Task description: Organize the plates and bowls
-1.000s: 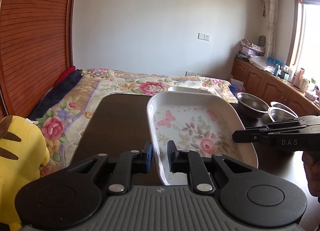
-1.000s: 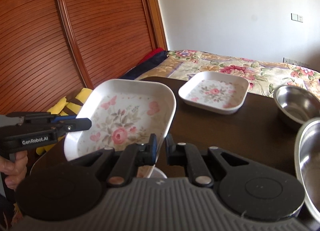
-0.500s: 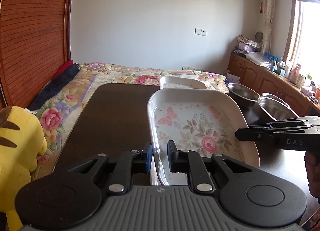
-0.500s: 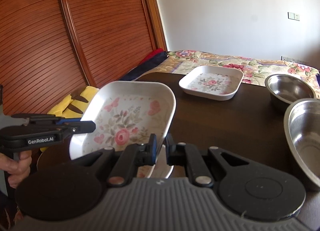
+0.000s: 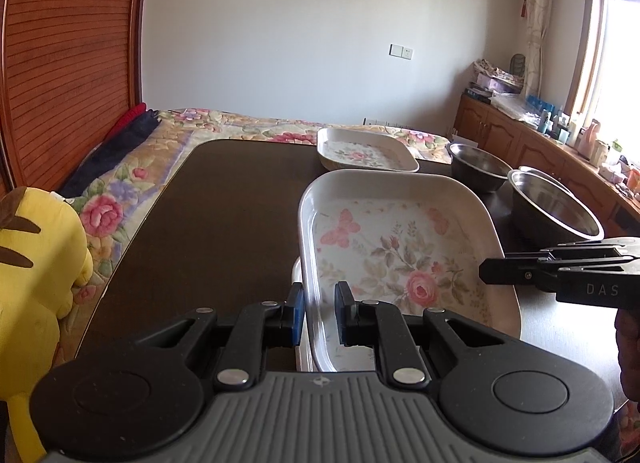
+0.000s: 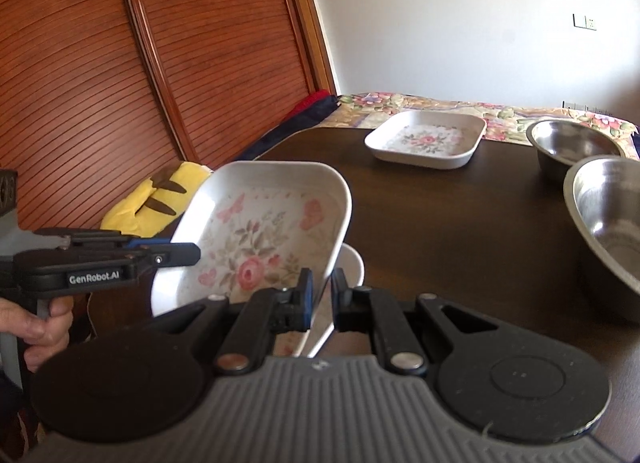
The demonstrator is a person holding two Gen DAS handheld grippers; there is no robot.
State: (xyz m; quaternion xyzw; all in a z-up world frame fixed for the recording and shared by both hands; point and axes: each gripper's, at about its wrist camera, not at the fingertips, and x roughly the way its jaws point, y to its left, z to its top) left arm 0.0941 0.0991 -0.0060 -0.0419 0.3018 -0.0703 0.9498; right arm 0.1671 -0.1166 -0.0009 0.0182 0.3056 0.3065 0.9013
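We hold the floral plate (image 5: 400,247) by opposite rims, left hand-held gripper (image 5: 319,313) and right hand-held gripper (image 6: 320,299) each clamped on an edge, keeping it level above another plate (image 6: 352,263) at 6 o'clock of the tabletop (image 5: 224,215), likely to stack them

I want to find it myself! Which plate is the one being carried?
Look at the dark table. At its near end, both grippers pinch one flowery plate by opposite rims, above a plain white dish. The smaller flowery plate sits untouched at the far end.

A dark table (image 6: 440,223) carries one floral plate (image 6: 426,139) and two steel bowls (image 6: 576,149).
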